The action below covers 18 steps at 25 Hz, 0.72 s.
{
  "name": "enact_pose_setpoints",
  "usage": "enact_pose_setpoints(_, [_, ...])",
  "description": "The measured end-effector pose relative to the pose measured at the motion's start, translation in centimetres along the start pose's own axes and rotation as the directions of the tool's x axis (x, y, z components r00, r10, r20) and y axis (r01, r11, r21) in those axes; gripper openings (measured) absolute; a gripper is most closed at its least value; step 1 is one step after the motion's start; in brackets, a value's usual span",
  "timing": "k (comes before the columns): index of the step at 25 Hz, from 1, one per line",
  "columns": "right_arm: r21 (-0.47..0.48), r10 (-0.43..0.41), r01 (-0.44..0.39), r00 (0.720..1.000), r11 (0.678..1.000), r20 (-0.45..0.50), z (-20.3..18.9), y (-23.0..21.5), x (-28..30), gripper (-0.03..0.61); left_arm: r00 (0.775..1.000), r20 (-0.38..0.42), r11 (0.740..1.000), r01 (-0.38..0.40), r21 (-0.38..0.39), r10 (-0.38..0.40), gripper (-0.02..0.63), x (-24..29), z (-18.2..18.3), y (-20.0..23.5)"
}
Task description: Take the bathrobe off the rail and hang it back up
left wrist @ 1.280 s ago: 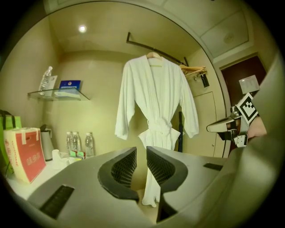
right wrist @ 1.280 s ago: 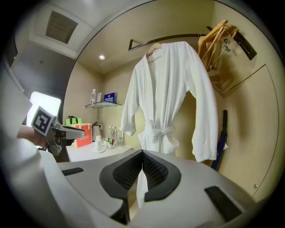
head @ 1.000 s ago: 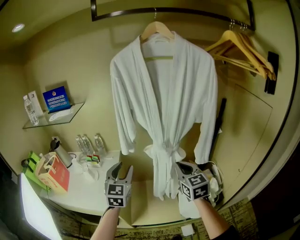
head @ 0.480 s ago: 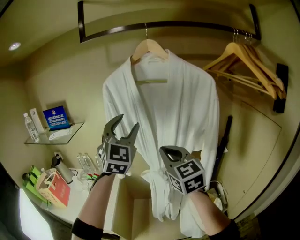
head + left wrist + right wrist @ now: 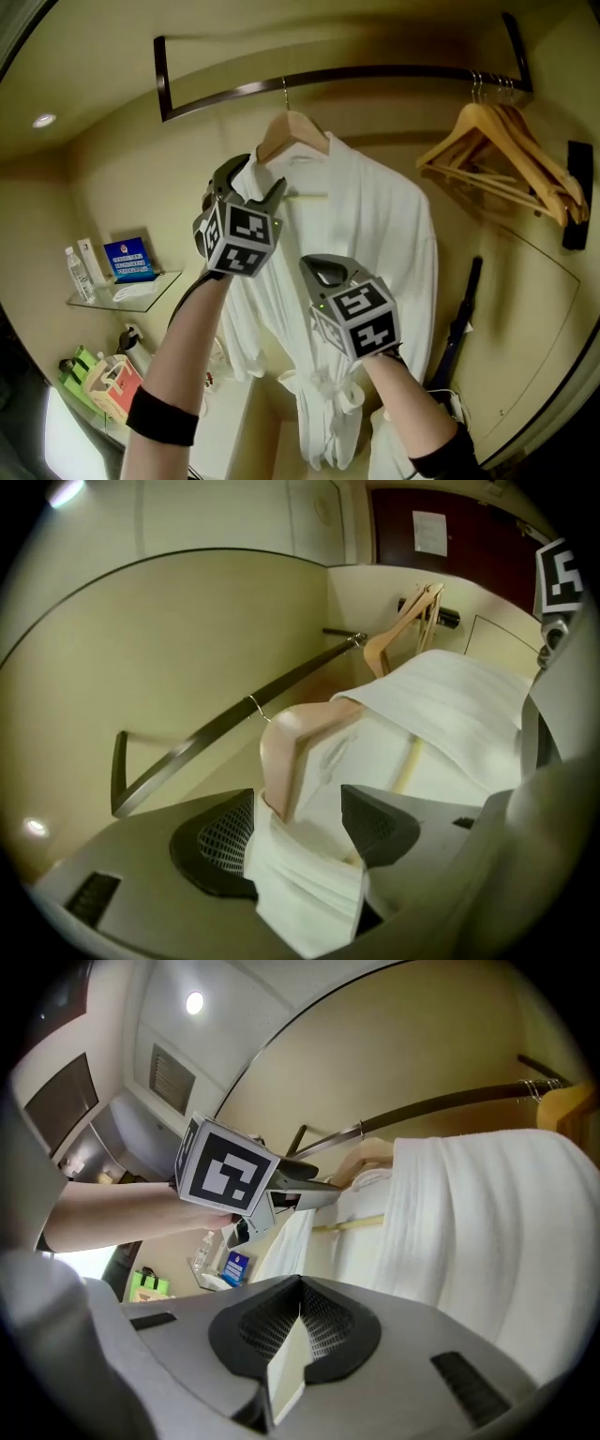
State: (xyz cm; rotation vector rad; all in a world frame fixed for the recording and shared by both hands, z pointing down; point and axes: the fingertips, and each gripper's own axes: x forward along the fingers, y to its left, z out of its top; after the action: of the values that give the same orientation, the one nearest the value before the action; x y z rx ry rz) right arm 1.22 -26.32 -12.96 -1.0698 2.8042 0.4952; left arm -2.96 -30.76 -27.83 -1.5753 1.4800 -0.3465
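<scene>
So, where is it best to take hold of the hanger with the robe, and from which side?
On the hanger, grip the wooden arm on the left, near its end under the robe shoulder: a sloping bar that jaws can fit across. Come from the front-left. The left gripper, whose jaws have just been opening, now has that arm and cloth between them, open.

No wording can be read. White print is borne by a blue card [image 5: 129, 260] on the glass shelf [image 5: 157, 283] below the rail [image 5: 375, 73], and a white notice [image 5: 429, 532] is fixed to the dark door [image 5: 487, 550] beyond that rail; both are illegible.
</scene>
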Motion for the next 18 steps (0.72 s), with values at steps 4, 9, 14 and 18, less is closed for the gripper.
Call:
enact_pose_setpoints(4, [-0.006,-0.03,0.03,0.999,1.0,0.021,1.7,-1.1,1.2,0.017,0.999,0.049,1.0,-0.002,0.005,0.001,0.291,2.3,2.0,2.1])
enact_pose_setpoints(9, [-0.02,-0.077,0.077,0.996,0.997,0.034,3.3,-1.7,2.1,0.017,0.994,0.104,0.999,0.03,0.044,-0.034,0.291,4.1,3.5,2.4])
enact_pose_setpoints(14, [-0.067,-0.115,0.118,0.992,0.991,0.051,5.1,-2.2,2.0,0.017,0.99,0.125,0.997,0.053,0.051,-0.059,0.291,6.4,4.7,2.5])
enact_pose_setpoints(18, [-0.092,-0.136,0.14,0.989,0.986,0.05,5.5,-2.5,1.7,0.017,0.988,0.13,0.995,0.074,0.061,-0.081,0.284,7.5,5.3,2.2])
